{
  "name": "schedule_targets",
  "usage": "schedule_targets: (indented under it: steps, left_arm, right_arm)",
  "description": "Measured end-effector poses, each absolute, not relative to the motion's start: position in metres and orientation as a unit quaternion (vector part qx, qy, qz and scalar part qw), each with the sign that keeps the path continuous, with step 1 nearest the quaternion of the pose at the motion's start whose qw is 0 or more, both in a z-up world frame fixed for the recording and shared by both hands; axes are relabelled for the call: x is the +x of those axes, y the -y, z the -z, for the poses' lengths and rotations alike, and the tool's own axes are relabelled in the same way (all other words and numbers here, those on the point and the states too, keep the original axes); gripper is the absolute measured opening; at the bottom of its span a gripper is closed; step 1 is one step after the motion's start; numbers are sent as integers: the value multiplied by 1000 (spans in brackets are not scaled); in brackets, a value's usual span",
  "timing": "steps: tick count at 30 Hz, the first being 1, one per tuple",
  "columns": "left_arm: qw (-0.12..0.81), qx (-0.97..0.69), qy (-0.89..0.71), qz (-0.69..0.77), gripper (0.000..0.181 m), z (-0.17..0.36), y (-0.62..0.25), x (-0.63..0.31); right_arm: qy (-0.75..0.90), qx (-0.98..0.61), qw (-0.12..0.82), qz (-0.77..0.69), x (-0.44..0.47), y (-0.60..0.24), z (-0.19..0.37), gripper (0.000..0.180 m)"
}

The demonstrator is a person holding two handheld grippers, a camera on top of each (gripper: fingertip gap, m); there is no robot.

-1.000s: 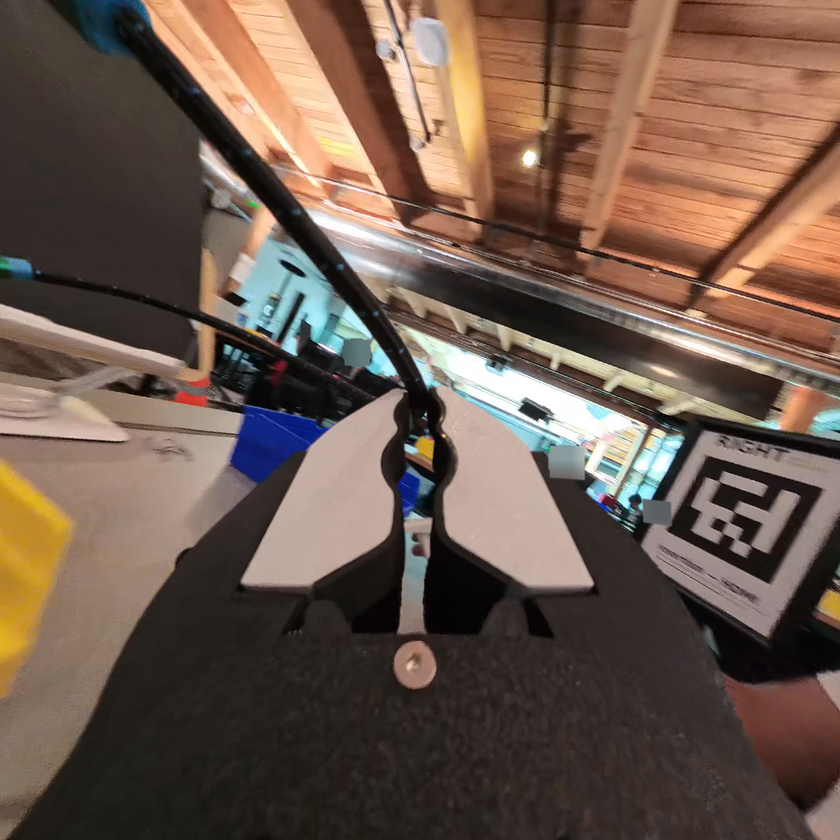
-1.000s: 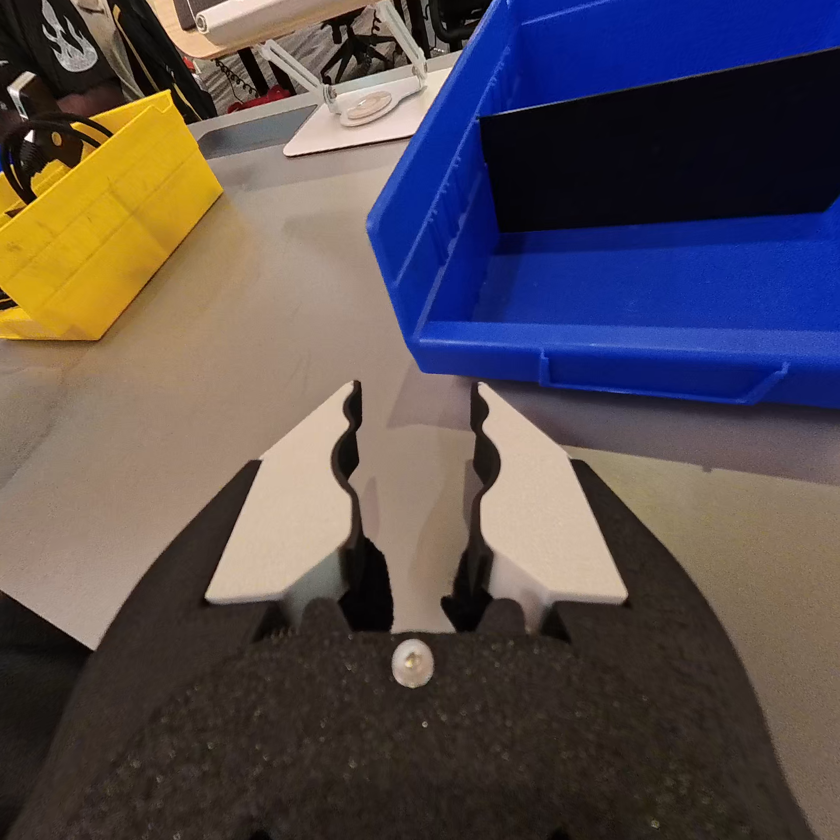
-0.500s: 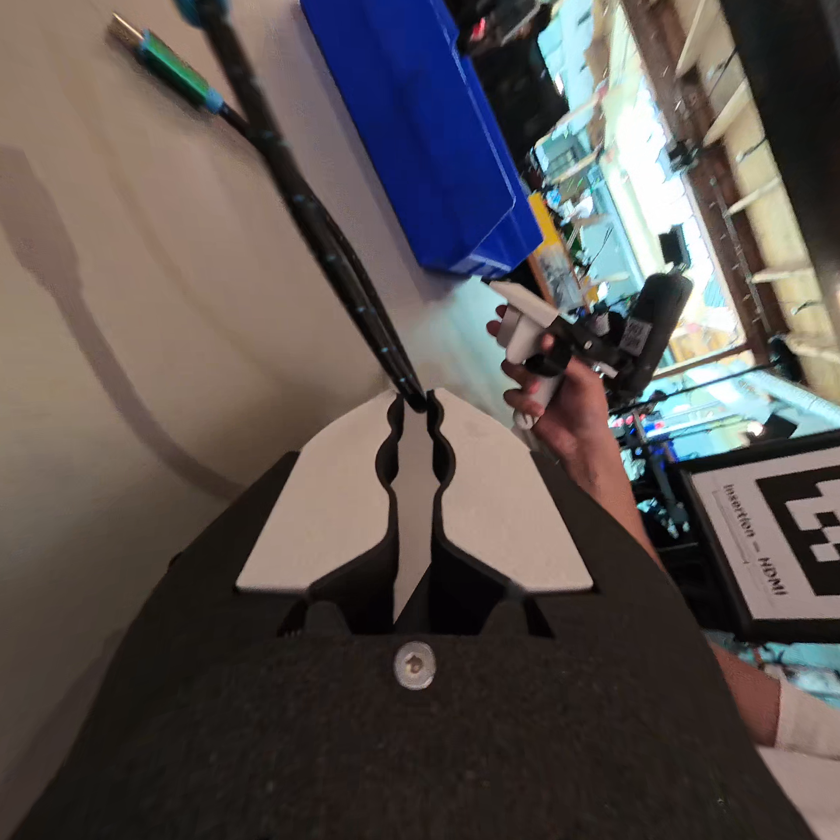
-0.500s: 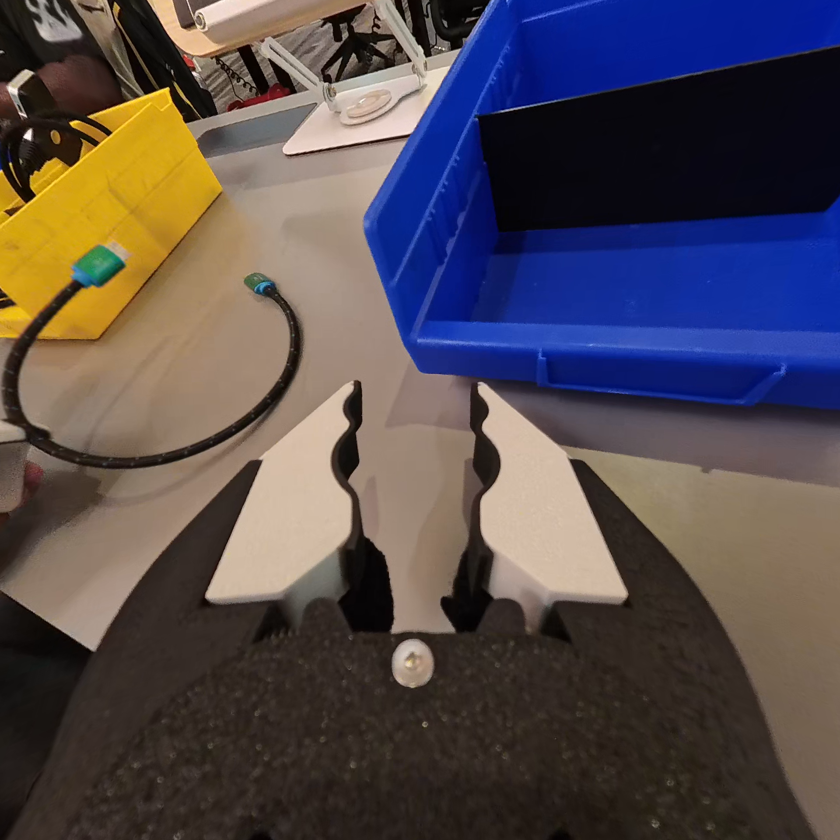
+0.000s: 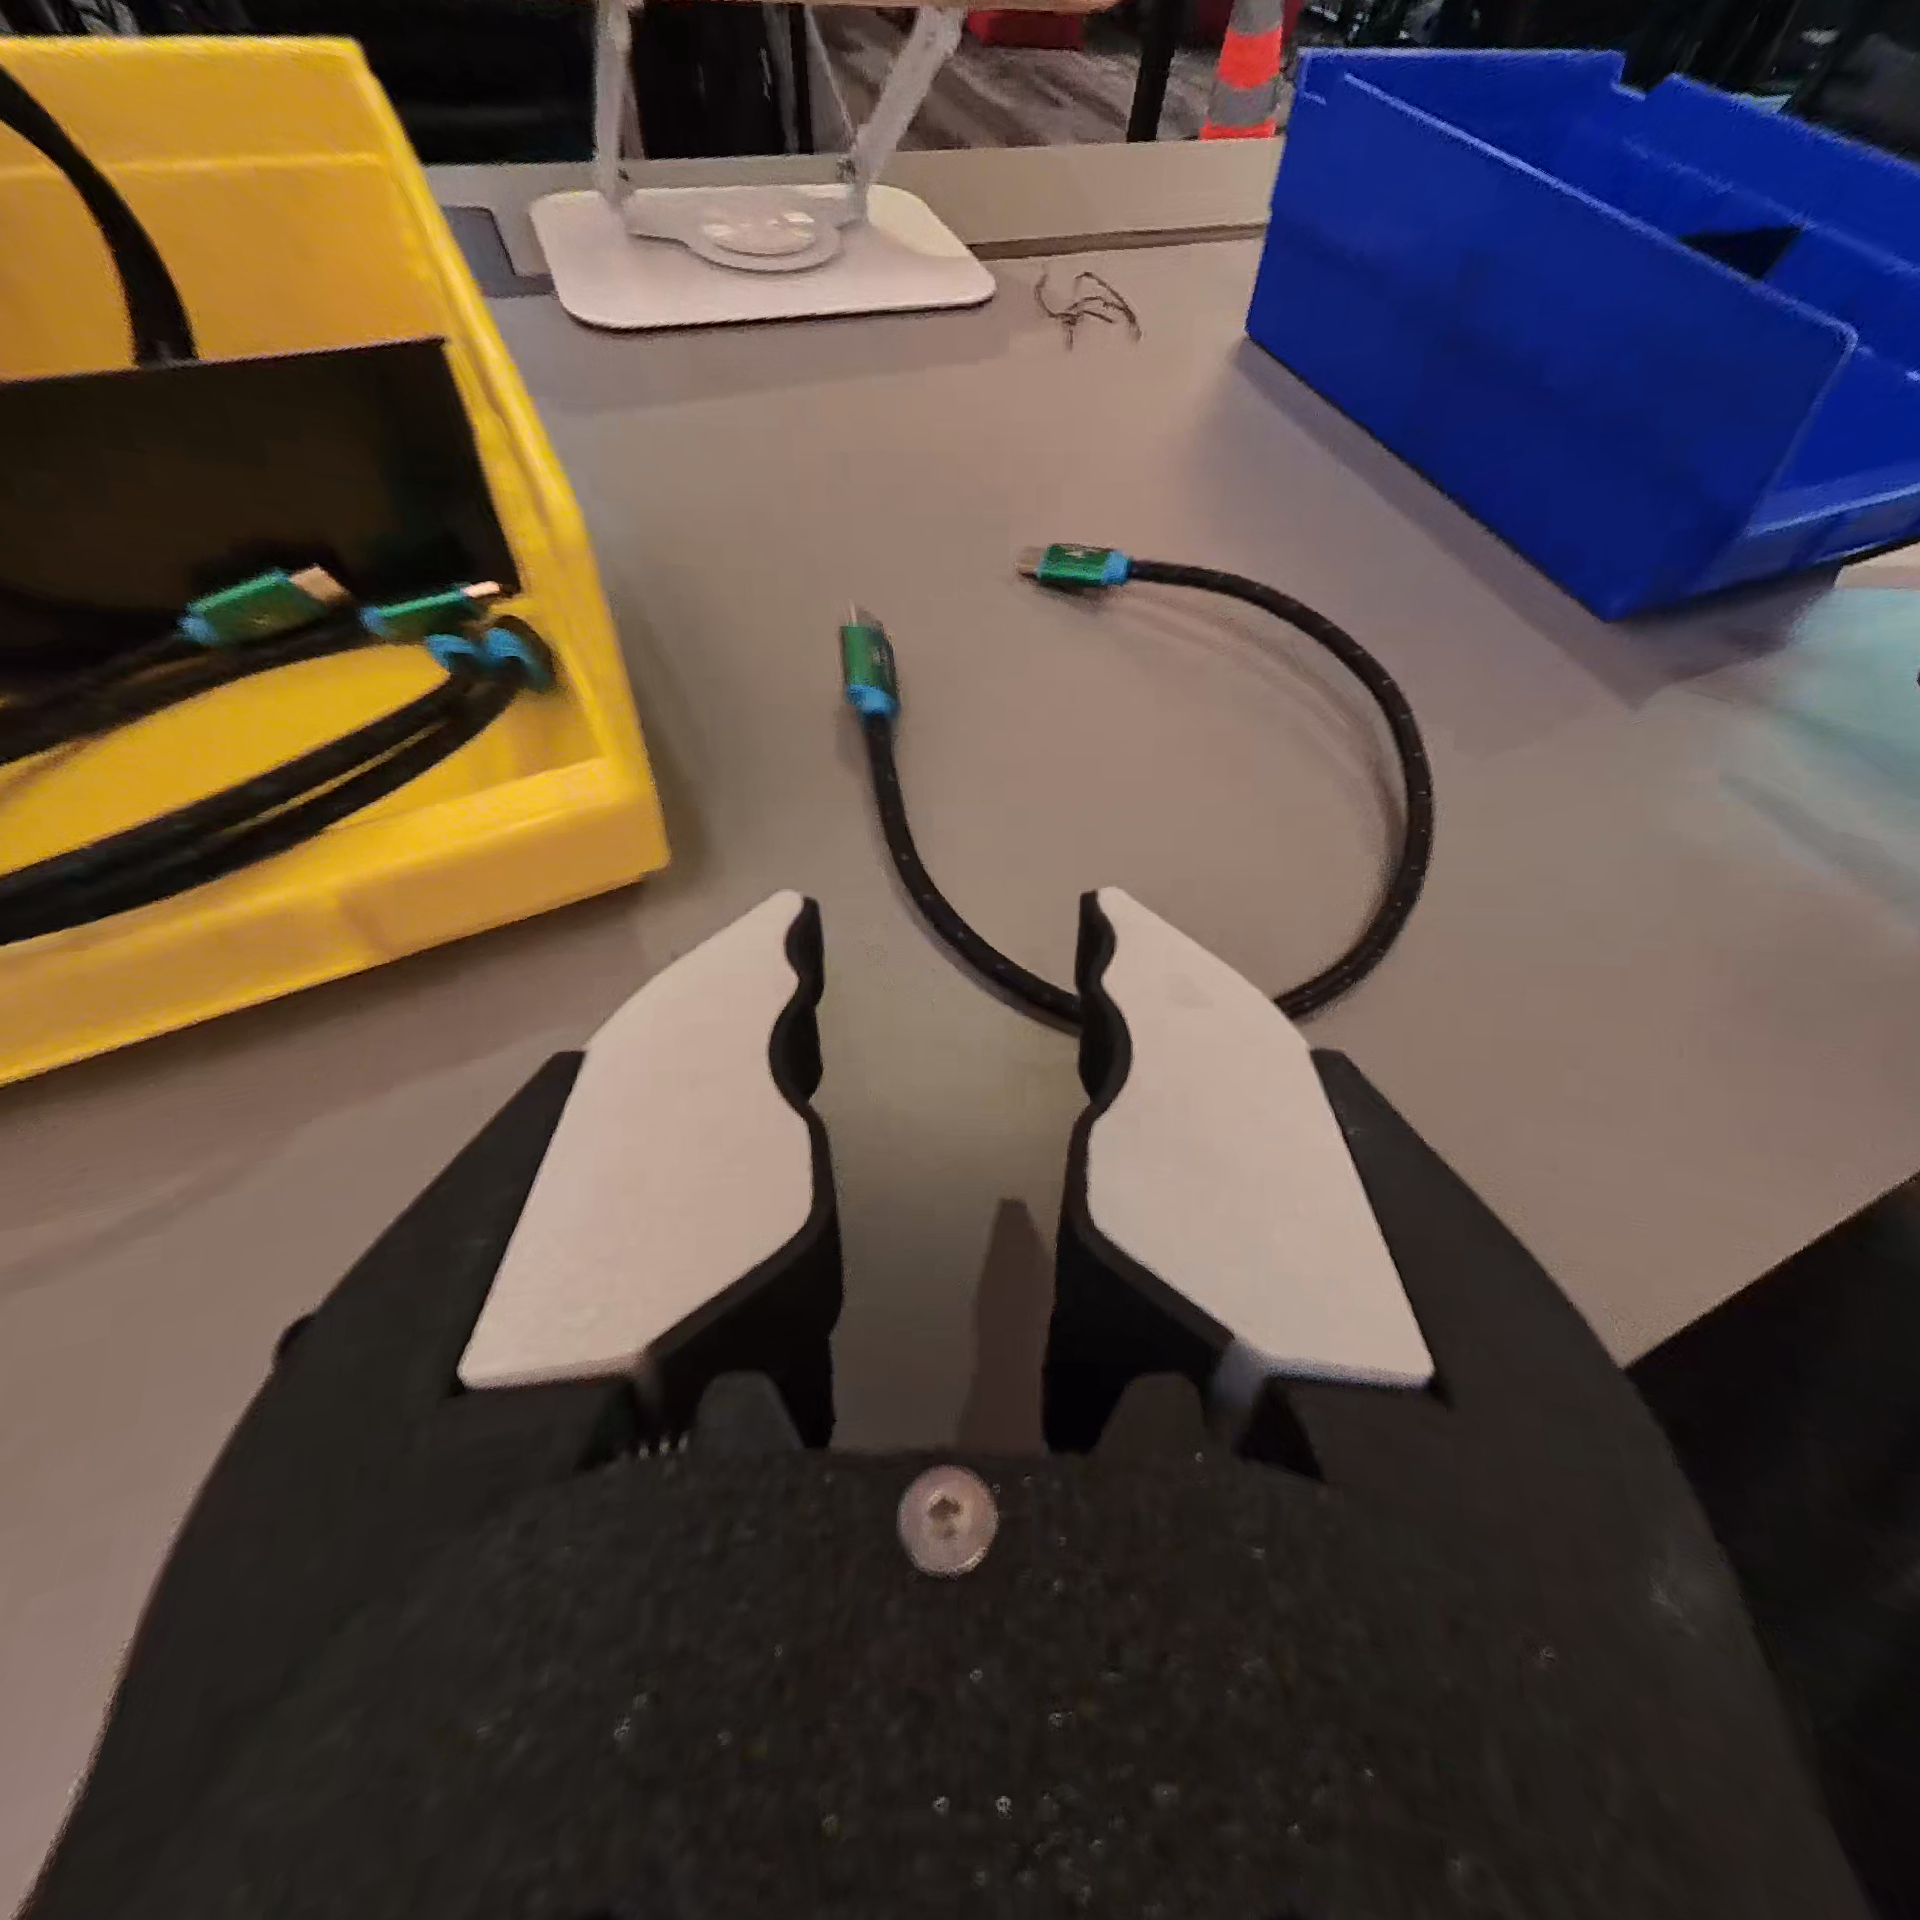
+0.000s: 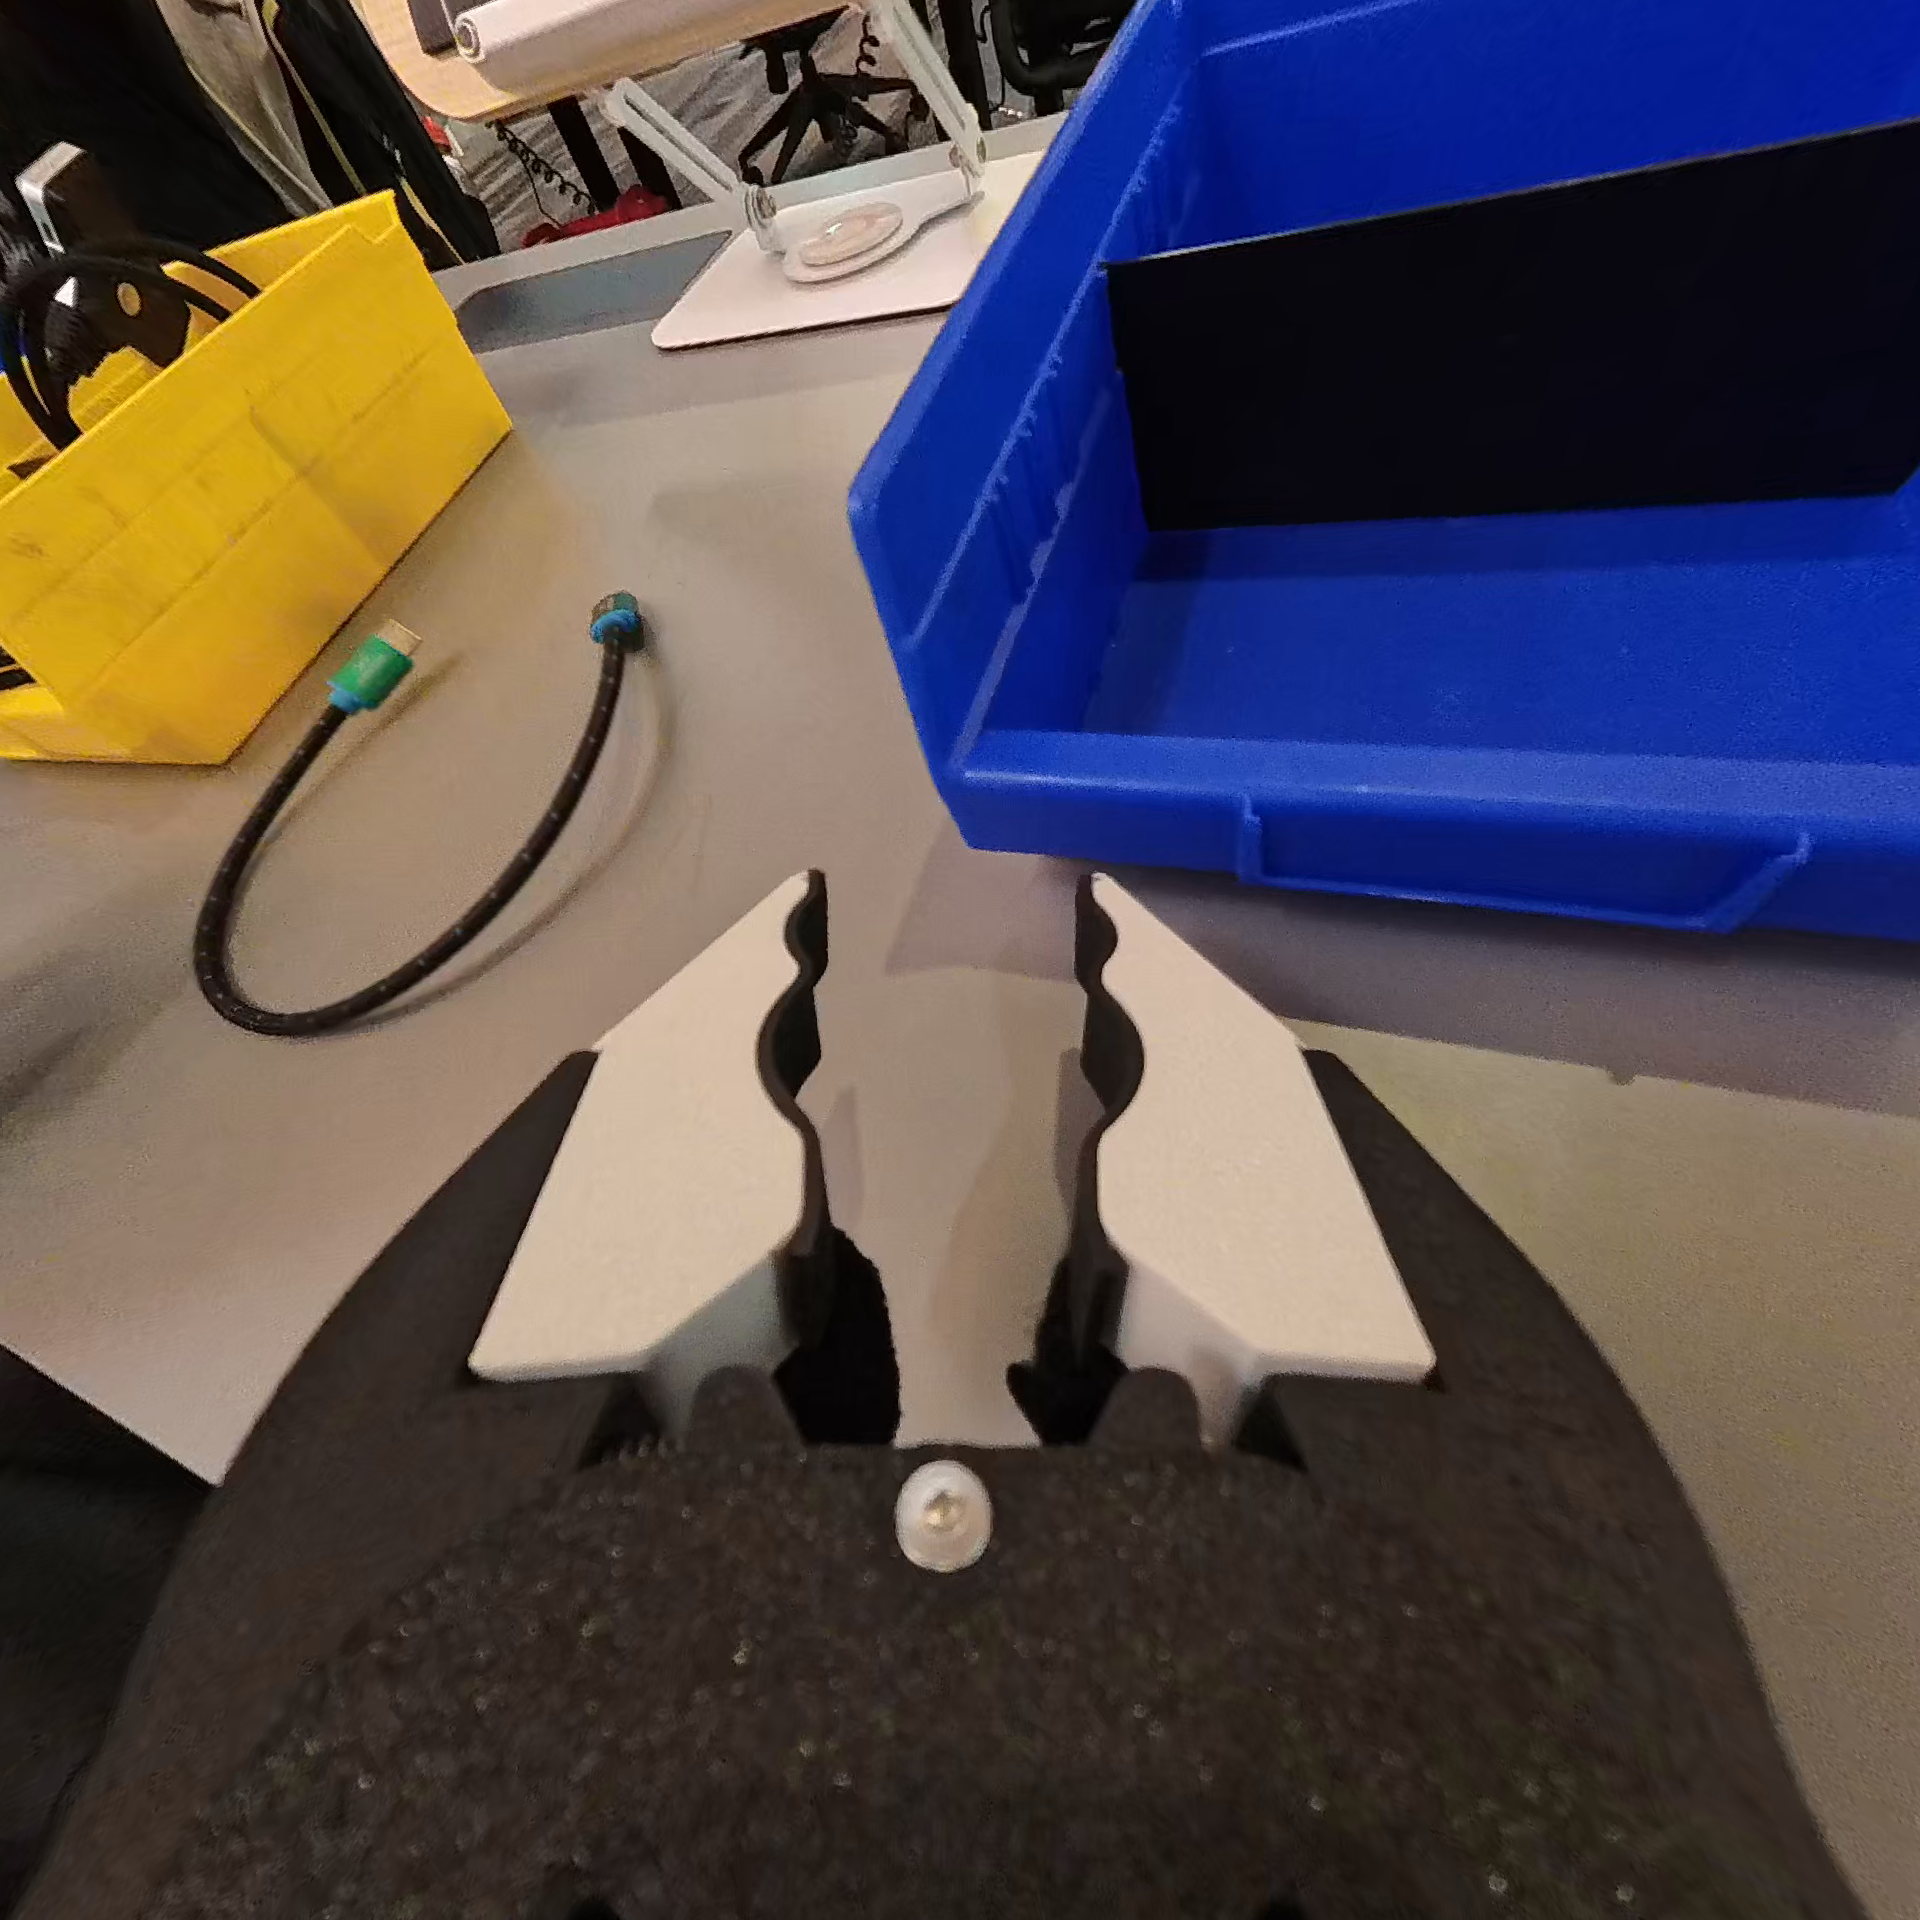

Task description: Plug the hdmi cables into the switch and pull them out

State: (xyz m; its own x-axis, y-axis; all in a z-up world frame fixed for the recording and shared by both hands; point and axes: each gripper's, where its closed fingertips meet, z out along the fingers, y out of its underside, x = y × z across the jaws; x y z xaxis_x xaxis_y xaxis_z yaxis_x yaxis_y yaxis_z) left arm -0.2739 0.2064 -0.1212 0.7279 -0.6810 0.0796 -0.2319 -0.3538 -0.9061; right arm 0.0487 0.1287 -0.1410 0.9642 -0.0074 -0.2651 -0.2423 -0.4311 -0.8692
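The left wrist view looks forward and down along its own jaws from close above the grey surface (image 5: 727,499), with the yellow bin (image 5: 343,914) at 10 o'clock and the blue bin (image 5: 1538,343) at 2 o'clock. The right wrist view sits nearer the blue bin (image 6: 1351,821), at 1 o'clock. Both share the looped cable (image 5: 1392,727) (image 6: 416,935), the bins and the white stand base (image 5: 769,260) (image 6: 831,281).

Cable (image 5: 1392,748) on table (image 5: 1039,436) between two bins (image 5: 312,239).
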Motion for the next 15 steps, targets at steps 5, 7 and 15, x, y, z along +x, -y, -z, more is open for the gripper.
schedule_targets:
  steps: [5,7,15]
  left_arm:
    - [483,-794,-286,233,47,115,-233,-303]
    - [439,-811,-294,250,51,115,-247,-313]
    - [368,-873,-305,99,45,71,-396,-374]
  right_arm:
    - [-63,-842,525,-103,43,-124,144,47]
    - [-60,-842,527,-102,40,-122,144,47]
    - [-54,-845,522,-106,38,-123,147,47]
